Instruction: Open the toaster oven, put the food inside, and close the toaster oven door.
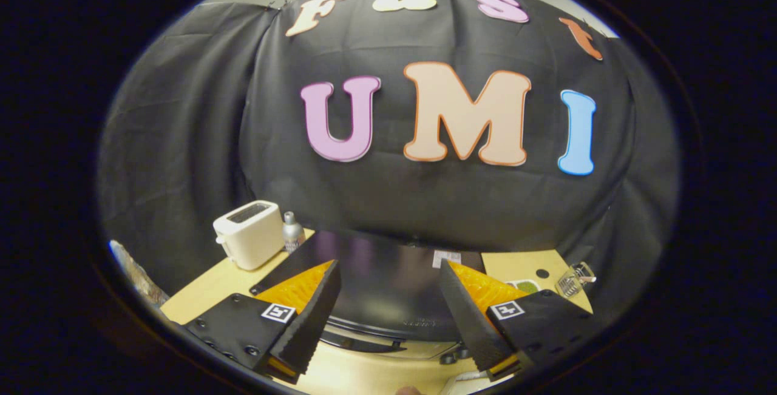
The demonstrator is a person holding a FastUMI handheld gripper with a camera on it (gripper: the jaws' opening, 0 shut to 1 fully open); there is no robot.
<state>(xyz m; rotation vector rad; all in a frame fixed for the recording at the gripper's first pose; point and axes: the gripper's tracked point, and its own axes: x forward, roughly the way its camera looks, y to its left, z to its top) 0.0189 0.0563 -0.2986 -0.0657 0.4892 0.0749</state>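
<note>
The black toaster oven (388,280) stands on the wooden table just ahead of my fingers, and I look down on its flat glossy top. Its front edge runs between the fingers, with part of a handle or rim below it. My gripper (388,316) is open, the fingers spread wide above the oven's front, with nothing between them. The oven door is hidden below the top, so I cannot tell how it stands. A bit of green food on a white plate (523,286) peeks out beyond the right finger.
A white slot toaster (250,234) stands at the back left of the table (206,289), with a small silver bottle (292,231) beside it. A clear glass object (573,280) sits at the back right. The black cloth wall hangs close behind.
</note>
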